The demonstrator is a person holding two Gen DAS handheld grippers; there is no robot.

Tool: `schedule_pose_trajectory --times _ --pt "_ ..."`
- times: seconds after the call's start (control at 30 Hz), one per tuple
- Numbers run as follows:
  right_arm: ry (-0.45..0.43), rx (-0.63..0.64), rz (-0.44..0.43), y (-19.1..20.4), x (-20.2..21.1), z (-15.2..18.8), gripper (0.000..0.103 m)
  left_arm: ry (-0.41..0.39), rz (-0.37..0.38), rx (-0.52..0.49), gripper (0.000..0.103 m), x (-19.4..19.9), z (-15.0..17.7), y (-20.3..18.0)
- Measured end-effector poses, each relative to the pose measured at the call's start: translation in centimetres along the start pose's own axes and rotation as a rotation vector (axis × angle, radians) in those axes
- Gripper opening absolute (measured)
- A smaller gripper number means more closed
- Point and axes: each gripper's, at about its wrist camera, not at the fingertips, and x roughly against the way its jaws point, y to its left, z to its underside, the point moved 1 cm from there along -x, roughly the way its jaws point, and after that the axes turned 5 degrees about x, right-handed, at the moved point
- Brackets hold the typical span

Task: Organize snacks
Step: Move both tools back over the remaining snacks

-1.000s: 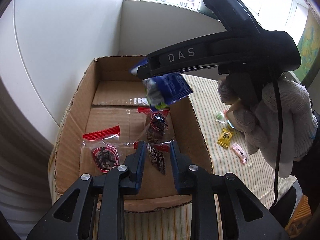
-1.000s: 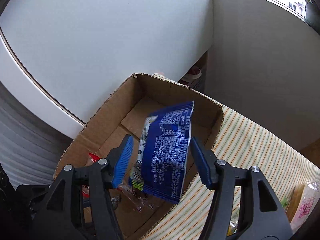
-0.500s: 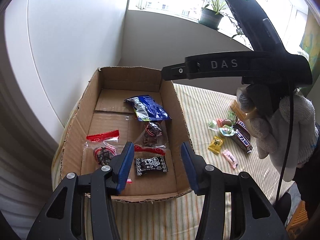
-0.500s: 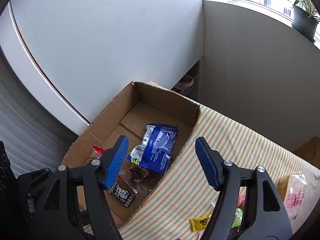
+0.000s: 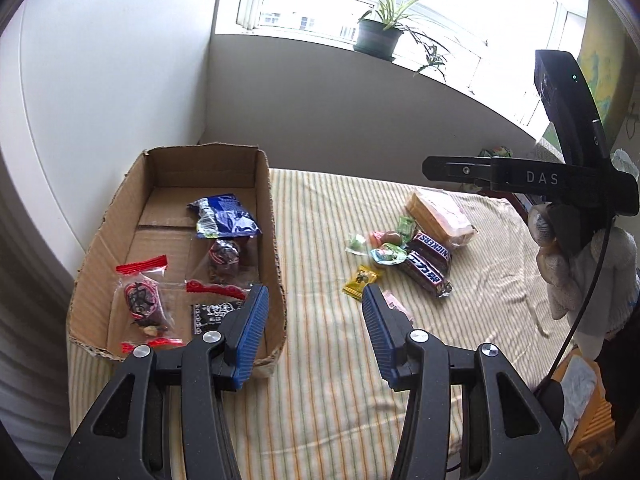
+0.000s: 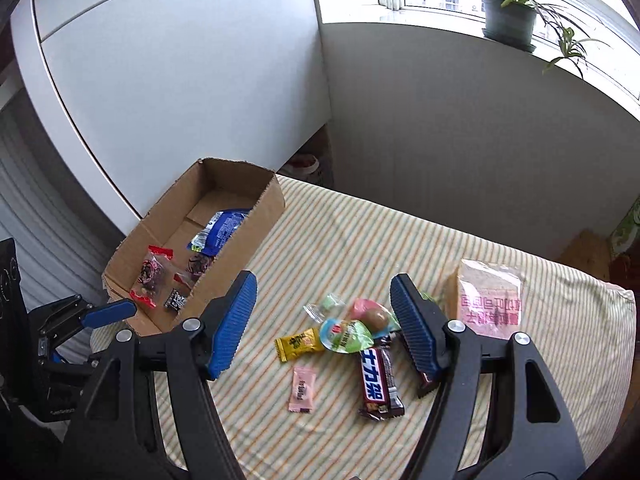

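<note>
Striped bedspread (image 6: 340, 240) is carrying a box (image 5: 276, 240) with the blue packet (image 5: 226, 218) lying inside, loose snacks (image 6: 340, 336) sitting beside, both the left gripper (image 5: 312, 320) and right gripper (image 6: 322, 312) hovering wide, empty.

Daylight pours through a wide window (image 5: 320, 12) above a deep grey sill wall (image 5: 340, 112). A potted spider plant (image 6: 508, 12) stands on the sill. To the left rises a plain white panel (image 6: 180, 80) (a dark seam curves across it). A striped cloth (image 5: 332, 380) covers the worktop.
</note>
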Motion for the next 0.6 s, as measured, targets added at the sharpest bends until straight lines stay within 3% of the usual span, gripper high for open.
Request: schedule_pose_trajectory --times 0.43,0.53,0.6 --pt "0.058 -0.043 -0.030 -4.3 0.5 7.0 0.071 0.079 0.059 0.004 0.047 -3.3 2.5 -4.8" --pt "0.084 -0.027 -0.042 -4.4 -0.3 8.0 0.061 0.110 0.078 0.018 0.045 -4.6 3.1 -5.6" --pt "0.103 -0.017 -0.051 -4.4 -1.2 8.4 0.060 0.135 0.085 0.025 0.037 -5.6 3.6 -6.1"
